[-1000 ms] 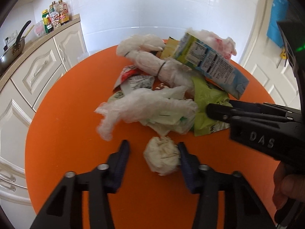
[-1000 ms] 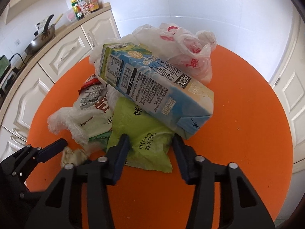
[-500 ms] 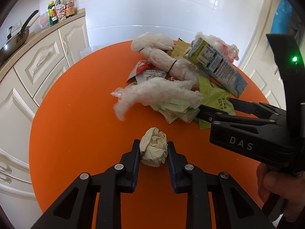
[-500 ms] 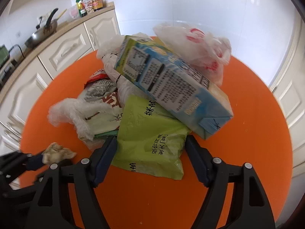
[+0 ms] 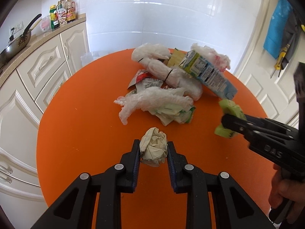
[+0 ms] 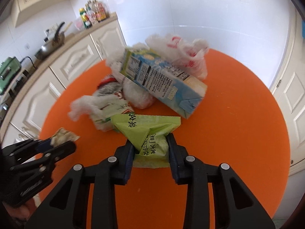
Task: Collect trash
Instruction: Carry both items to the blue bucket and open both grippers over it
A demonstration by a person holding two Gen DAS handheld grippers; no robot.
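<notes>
My left gripper point(image 5: 153, 148) is shut on a crumpled paper ball point(image 5: 154, 146) and holds it above the round orange table point(image 5: 80, 114). My right gripper point(image 6: 151, 145) is shut on a green snack wrapper point(image 6: 146, 131), lifted off the table; the wrapper also shows in the left wrist view point(image 5: 229, 117). A pile of trash lies at the table's middle: a blue-green carton point(image 5: 207, 74), white plastic bags point(image 5: 158, 99) and small wrappers point(image 5: 141, 76). The carton point(image 6: 162, 80) rests tilted on the pile.
White cabinets point(image 5: 38, 70) with a counter, a pan point(image 5: 15, 43) and bottles point(image 5: 61, 13) stand to the left. A white door point(image 5: 266, 80) is at the right. A red-printed plastic bag point(image 6: 183, 55) lies behind the carton.
My left gripper closed on the paper ball and lifted it back. My right gripper closed on the green wrapper and pulled it up and away from the pile.
</notes>
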